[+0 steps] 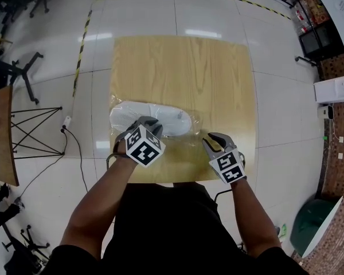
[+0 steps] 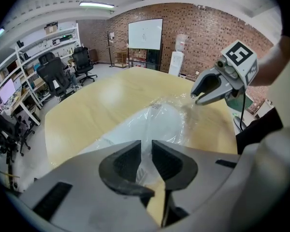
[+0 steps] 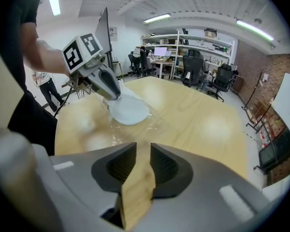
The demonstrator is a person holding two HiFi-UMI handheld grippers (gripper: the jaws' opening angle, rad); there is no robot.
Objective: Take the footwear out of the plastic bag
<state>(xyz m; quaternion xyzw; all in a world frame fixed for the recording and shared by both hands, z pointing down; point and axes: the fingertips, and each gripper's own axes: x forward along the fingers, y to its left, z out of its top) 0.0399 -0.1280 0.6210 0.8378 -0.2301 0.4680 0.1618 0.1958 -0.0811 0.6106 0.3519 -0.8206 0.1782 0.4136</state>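
Seemingly left gripper [image 2: 146,149] pinches plastic bag [image 2: 170,111]; right gripper [image 3: 143,152] jaws apart, empty.

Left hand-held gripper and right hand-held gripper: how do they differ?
The left hand-held gripper pinches the plastic bag; the right hand-held gripper's jaws stand open over bare table. The left is at the white shoe; the right stands beside the bag. Both are low over the table.
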